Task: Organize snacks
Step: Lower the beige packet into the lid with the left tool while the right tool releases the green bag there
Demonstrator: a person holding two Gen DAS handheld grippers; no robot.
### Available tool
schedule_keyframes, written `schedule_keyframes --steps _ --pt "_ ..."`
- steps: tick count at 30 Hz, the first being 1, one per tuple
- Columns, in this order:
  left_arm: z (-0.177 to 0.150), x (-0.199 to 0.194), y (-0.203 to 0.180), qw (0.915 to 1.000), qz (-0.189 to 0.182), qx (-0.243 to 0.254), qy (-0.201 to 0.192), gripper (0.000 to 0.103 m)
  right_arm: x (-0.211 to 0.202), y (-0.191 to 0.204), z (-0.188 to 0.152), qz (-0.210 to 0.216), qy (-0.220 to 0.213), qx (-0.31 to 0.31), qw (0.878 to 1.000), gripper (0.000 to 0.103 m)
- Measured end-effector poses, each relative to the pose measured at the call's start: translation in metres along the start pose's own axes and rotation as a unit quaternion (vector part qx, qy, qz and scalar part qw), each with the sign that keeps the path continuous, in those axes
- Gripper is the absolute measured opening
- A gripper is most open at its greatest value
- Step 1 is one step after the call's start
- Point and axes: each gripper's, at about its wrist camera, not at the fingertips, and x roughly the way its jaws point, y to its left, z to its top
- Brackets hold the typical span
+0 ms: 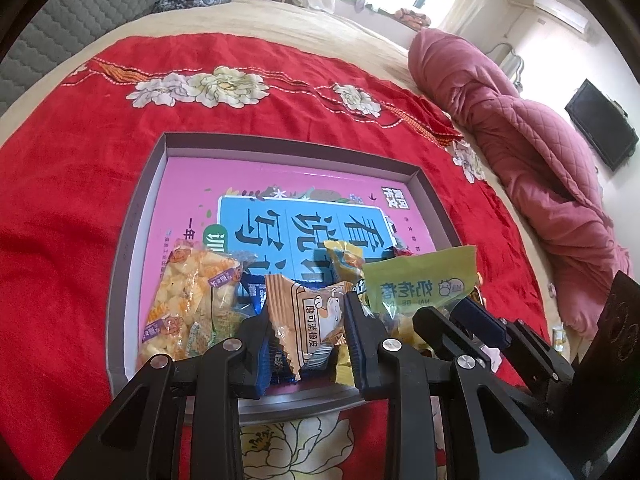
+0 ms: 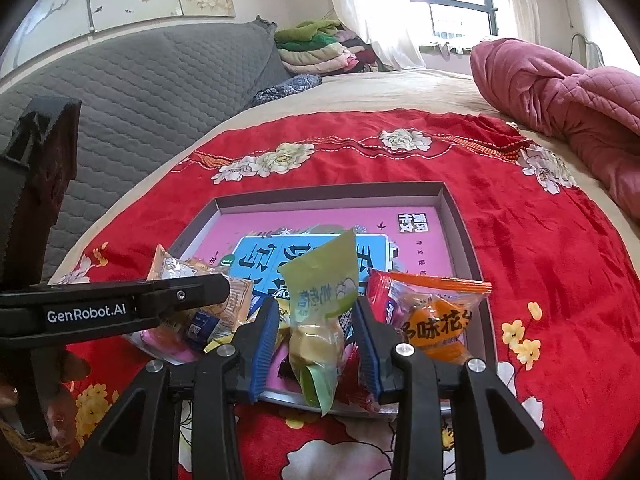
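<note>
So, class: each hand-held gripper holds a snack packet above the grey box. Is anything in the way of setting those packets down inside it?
Nothing blocks the drop. The left hand-held gripper holds the orange packet and the right hand-held gripper holds the green packet, both over loose snacks piled at the near end of the grey box; its far end lies open.

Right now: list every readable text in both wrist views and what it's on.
"GenRobot.AI": left gripper arm.
"NAI BE": green packet in right gripper.
Large Chinese characters on orange packet in left gripper, orange-red packet, pink box liner; small print too blurred.
</note>
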Motion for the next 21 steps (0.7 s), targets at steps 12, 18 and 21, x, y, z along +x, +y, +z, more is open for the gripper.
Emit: schedule_keyframes --steps 12,18,21 --pt "0.0011 -0.004 -0.0012 1.0 0.006 0.003 -0.005 0.032 -0.0034 -0.0018 0.0008 0.002 -0.002 0.006 1.0 0.038" --pt "0.0012 -0.005 -0.0021 0.9999 0.012 0.004 -0.005 0.036 -0.0051 -0.0016 0.0001 0.002 -0.002 0.011 1.0 0.038" --pt "0.0011 -0.0055 -0.0024 0.9999 0.014 0.005 -0.005 0.037 -0.0057 -0.002 0.0003 0.002 -0.003 0.01 1.0 0.038"
